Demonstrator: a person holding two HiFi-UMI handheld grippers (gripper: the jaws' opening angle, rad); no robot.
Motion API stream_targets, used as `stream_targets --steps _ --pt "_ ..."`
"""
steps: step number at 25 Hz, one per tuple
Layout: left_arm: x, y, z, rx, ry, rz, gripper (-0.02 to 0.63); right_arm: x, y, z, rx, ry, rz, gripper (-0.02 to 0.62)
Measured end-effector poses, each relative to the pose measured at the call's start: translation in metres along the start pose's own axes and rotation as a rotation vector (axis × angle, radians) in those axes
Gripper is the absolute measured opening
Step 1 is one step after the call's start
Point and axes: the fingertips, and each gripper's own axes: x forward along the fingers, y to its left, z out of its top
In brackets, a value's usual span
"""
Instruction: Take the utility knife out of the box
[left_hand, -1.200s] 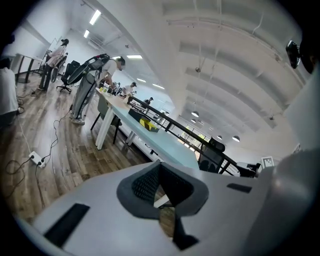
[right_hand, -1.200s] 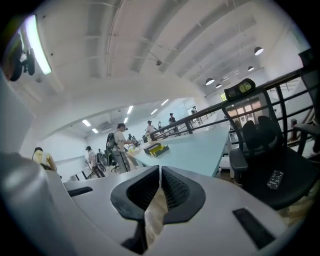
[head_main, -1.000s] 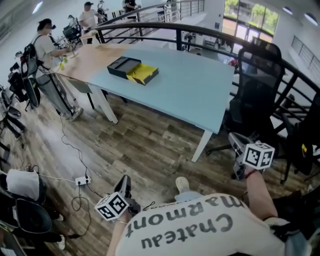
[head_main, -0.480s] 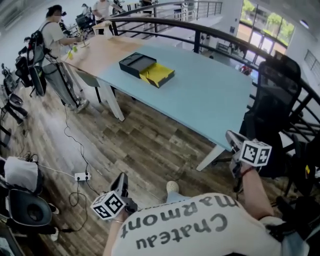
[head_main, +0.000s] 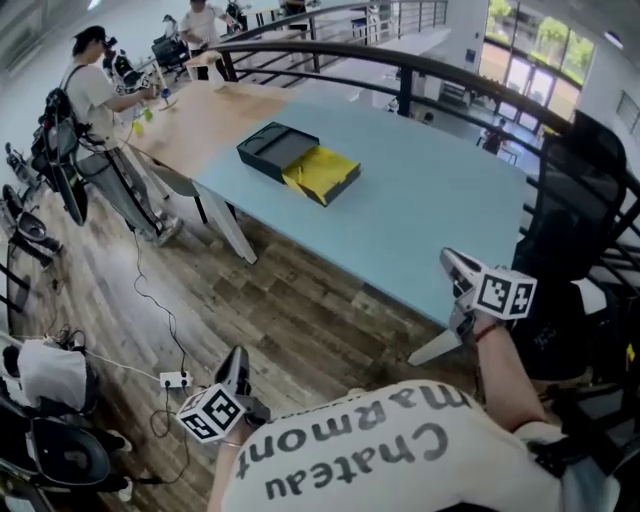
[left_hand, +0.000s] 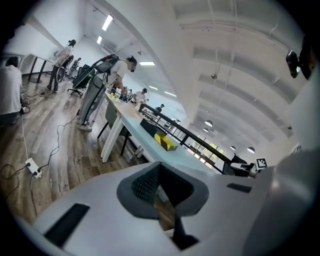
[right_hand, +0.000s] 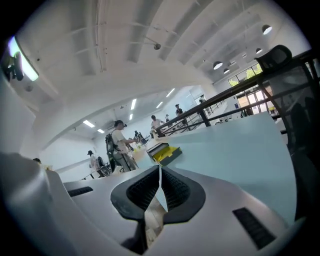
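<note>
Both grippers have closed in on the light blue table (head_main: 430, 225) over the last second, and the right gripper (head_main: 452, 264) now reaches its near edge instead of hanging beside the office chair (head_main: 580, 195). Nearest the person, the left gripper (head_main: 238, 358) hangs low over the wooden floor (head_main: 290, 300), close to a white power strip (head_main: 175, 379). Its own view shows the jaws clenched together with nothing between them, and the right gripper view shows the same. Farther off, well apart from both grippers, the open box (head_main: 300, 160) lies on the table, a dark tray touching a yellow half. The utility knife is too small to make out inside it. Beyond, a person (head_main: 88, 95) stands at a wooden table (head_main: 205, 115).
</note>
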Motion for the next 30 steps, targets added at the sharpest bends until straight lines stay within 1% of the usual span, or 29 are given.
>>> stream_targets --steps 4,6,10,12,14,18,22,24,26,28,30 --pt "0.023 0.008 0.003 -0.013 0.026 0.019 0.002 0.030 -0.011 -0.006 0.023 0.051 -0.008 0.041" --pt "0.033 0.009 0.005 -0.018 0.045 0.031 0.002 0.039 -0.012 -0.005 0.017 0.067 -0.009 0.040" --pt "0.067 0.013 0.009 -0.023 0.073 0.004 0.003 0.060 -0.020 -0.006 -0.036 0.099 -0.039 0.040" --pt "0.083 0.011 0.012 -0.016 0.101 -0.013 0.002 0.064 -0.029 -0.014 -0.008 0.117 -0.064 0.041" --pt "0.100 0.012 0.017 -0.004 0.118 -0.035 0.003 0.066 -0.036 -0.019 0.026 0.118 -0.086 0.041" --pt "0.139 0.013 0.031 0.007 0.163 -0.087 0.003 0.079 -0.044 -0.014 0.042 0.105 -0.138 0.041" --pt "0.177 0.022 0.047 0.020 0.226 -0.161 0.003 0.085 -0.042 -0.010 0.075 0.058 -0.212 0.041" --pt "0.197 0.027 0.066 0.053 0.247 -0.203 0.002 0.084 -0.036 -0.010 0.100 0.033 -0.253 0.041" --pt "0.213 0.030 0.091 0.093 0.249 -0.240 0.003 0.090 -0.028 -0.011 0.119 0.014 -0.280 0.041" --pt "0.225 0.035 0.113 0.102 0.256 -0.274 0.003 0.101 -0.016 -0.011 0.137 -0.008 -0.298 0.041" --pt "0.234 0.045 0.130 0.106 0.261 -0.295 0.003 0.116 0.000 -0.011 0.149 -0.026 -0.298 0.041"
